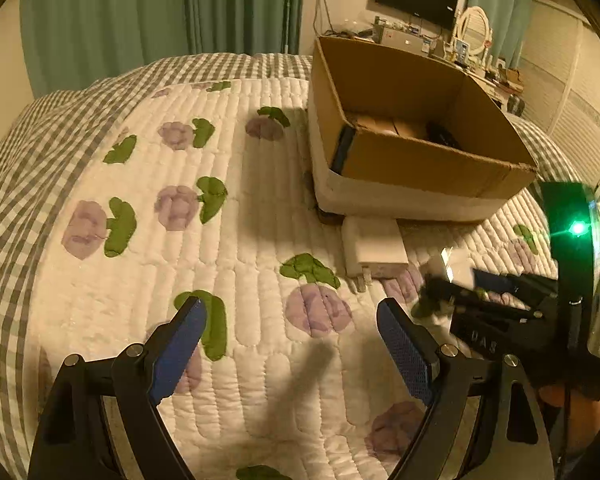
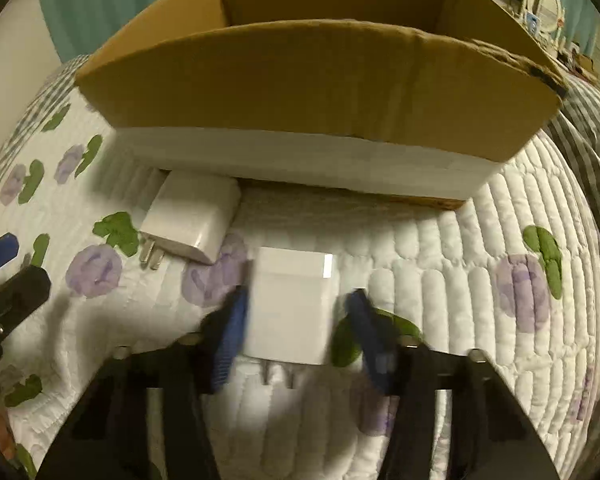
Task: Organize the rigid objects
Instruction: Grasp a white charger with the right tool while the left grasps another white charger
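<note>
Black tool, blue textured pads

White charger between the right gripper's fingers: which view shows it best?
Right wrist: the white charger sits centred between the open right gripper, prongs visible. Left wrist shows only a blurred glimpse of it behind that gripper.

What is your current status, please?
Left gripper open, idle. Right gripper open, fingers astride white charger. Second charger against cardboard box. Nothing blocking.
</note>
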`<state>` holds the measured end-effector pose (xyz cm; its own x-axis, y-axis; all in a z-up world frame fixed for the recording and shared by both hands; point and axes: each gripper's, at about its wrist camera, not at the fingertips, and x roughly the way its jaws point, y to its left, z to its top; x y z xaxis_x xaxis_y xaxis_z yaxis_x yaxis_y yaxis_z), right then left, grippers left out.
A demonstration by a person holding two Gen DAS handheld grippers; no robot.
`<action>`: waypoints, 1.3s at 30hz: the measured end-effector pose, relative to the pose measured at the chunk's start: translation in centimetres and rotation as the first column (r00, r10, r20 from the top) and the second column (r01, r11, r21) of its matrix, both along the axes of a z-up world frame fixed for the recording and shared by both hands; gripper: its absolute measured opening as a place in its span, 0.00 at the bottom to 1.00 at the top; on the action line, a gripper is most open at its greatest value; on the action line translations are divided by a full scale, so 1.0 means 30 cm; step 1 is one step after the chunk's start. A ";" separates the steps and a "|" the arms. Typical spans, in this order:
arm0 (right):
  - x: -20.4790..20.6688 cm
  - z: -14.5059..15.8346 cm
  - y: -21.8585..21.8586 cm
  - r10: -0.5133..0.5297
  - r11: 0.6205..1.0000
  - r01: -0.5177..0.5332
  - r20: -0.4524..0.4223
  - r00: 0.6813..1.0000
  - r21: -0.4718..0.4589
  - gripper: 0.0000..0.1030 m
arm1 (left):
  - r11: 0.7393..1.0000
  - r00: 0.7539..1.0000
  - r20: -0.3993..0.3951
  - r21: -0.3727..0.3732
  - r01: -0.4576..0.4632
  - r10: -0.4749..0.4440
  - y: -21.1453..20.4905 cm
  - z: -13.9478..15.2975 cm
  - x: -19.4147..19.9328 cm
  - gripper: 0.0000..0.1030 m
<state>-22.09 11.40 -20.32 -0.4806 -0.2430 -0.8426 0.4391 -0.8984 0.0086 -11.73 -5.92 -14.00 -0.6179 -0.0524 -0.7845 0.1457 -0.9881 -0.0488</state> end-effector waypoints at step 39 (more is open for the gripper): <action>-0.101 0.109 0.326 -0.237 0.964 0.237 0.016 0.971 -0.122 0.39 | 0.998 0.984 0.169 -0.009 -0.058 0.059 0.234 -0.112 -0.258 0.48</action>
<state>-25.13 21.16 -17.04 -0.5355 -0.2233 -0.8145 0.2140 -0.9688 0.1249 -19.47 1.10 -17.36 -0.4719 -0.0876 -0.8773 0.2093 -0.9777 -0.0150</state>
